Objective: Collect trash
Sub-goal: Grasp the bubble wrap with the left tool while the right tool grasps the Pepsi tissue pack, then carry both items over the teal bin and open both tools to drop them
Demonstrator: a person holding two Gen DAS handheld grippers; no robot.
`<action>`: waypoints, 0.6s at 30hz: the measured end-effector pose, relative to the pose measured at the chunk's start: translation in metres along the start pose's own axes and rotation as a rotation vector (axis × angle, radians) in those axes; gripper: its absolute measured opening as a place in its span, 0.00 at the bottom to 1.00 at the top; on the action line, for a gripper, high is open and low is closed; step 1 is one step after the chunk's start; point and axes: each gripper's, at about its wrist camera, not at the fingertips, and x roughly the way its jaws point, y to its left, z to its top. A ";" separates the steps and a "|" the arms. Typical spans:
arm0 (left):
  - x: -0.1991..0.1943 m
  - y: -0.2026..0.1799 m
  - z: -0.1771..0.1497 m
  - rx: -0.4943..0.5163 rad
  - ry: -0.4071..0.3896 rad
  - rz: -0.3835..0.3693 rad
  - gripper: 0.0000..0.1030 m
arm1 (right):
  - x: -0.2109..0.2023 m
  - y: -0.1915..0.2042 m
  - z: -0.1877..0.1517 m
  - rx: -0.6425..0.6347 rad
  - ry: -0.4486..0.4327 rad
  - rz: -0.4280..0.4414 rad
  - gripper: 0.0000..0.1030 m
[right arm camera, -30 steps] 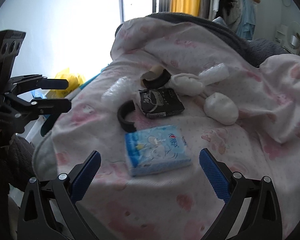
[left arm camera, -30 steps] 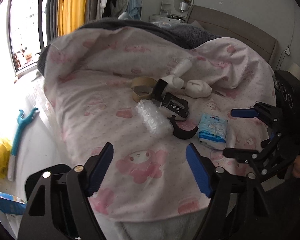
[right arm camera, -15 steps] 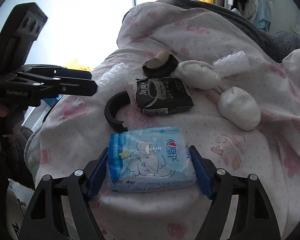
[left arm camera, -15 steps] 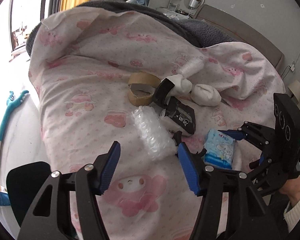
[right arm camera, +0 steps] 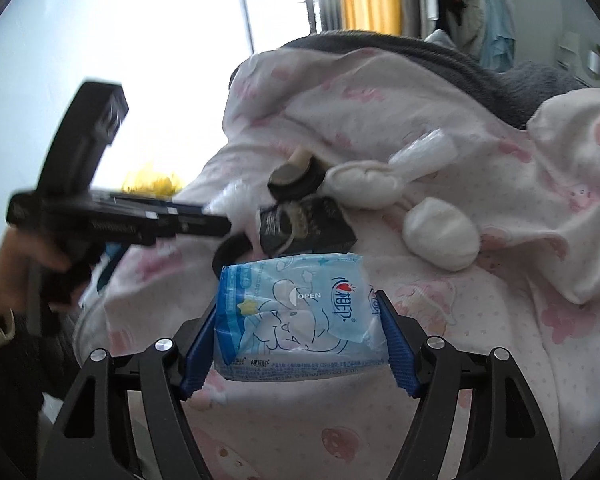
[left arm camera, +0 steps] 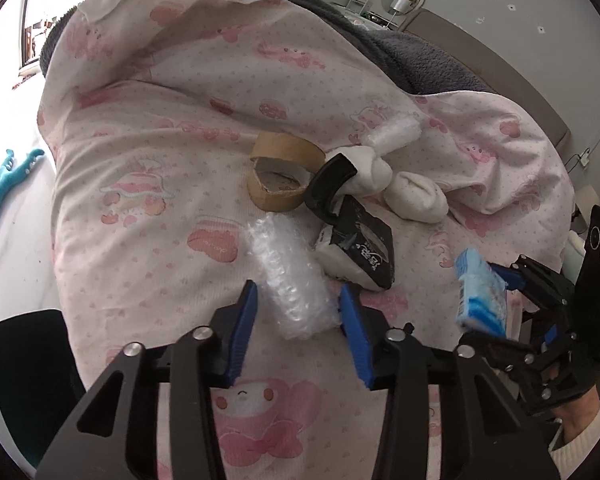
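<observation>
While your left tool (left arm camera: 296,320) sits low over the bed (left arm camera: 140,160), its blue pads (left arm camera: 244,320) have just been closing and now clench the near end of the bubble wrap (left arm camera: 288,280), which lies on the pink quilt between them. Far left, off the bed, a teal plastic piece (left arm camera: 8,176) lies on the floor; can't tell what it is. Beyond the wrap, mid-bed, a cardboard tape core (left arm camera: 280,176) lies on its side. Just right of it a black curved clip (left arm camera: 328,188) touches a black packet (left arm camera: 360,248), which lies just beside the wrap's far end. Past those, two white rolled socks (left arm camera: 416,196) and a second, smaller bubble roll (left arm camera: 392,136) sit near the quilt fold. A grey blanket (left arm camera: 420,60) bunches behind.

Further right, your right tool (right arm camera: 296,340) is grasping the blue tissue pack (right arm camera: 296,320): both pads press its short ends, jaws just closed further onto it. From the left camera the pack (left arm camera: 480,296) looks tilted and off the quilt, near the bed's right side, well apart from the wrap. Your right hand and a cream cuff (left arm camera: 576,440) show bottom right.

From the right camera, your left tool (right arm camera: 204,224) is blurred, reaching in from the left toward the wrap; your hand (right arm camera: 24,252) grips its handle.
</observation>
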 end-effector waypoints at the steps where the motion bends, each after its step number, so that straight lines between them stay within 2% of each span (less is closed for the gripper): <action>1: 0.000 -0.001 0.000 0.006 -0.002 0.002 0.40 | -0.001 0.000 0.002 0.009 -0.006 -0.001 0.71; 6: -0.012 -0.003 -0.001 0.040 -0.026 0.022 0.39 | -0.003 0.000 0.017 0.089 -0.046 0.011 0.71; 12: -0.039 0.002 -0.003 0.126 -0.095 0.100 0.39 | -0.002 0.019 0.039 0.123 -0.070 -0.004 0.71; 18: -0.067 0.036 -0.010 0.122 -0.147 0.184 0.39 | 0.015 0.049 0.059 0.137 -0.077 -0.003 0.71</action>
